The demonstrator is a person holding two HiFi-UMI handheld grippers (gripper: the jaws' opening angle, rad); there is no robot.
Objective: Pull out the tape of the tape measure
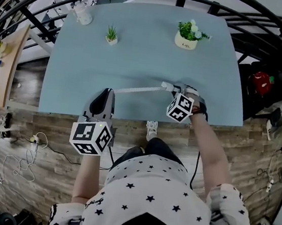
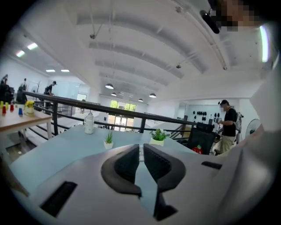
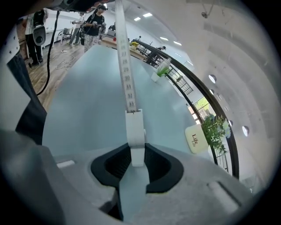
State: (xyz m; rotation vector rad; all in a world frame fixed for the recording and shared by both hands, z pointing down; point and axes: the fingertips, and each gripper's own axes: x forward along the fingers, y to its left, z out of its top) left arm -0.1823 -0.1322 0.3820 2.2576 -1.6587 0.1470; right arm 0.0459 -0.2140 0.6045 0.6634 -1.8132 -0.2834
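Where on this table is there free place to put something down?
Bare: the table middle, between the small plant, the big plant and the tape. Crowded: the near edge, with the left gripper and the right gripper.

Viewed from above a pale blue table [image 1: 137, 58], the tape [image 1: 137, 89] runs straight from the left gripper [image 1: 109, 92] near the front edge to the white tape measure [image 1: 166, 85] at the right gripper [image 1: 174, 88], with a small plant [image 1: 111, 35], a flowering plant [image 1: 190, 35] and a white bottle [image 1: 83, 15] well beyond.
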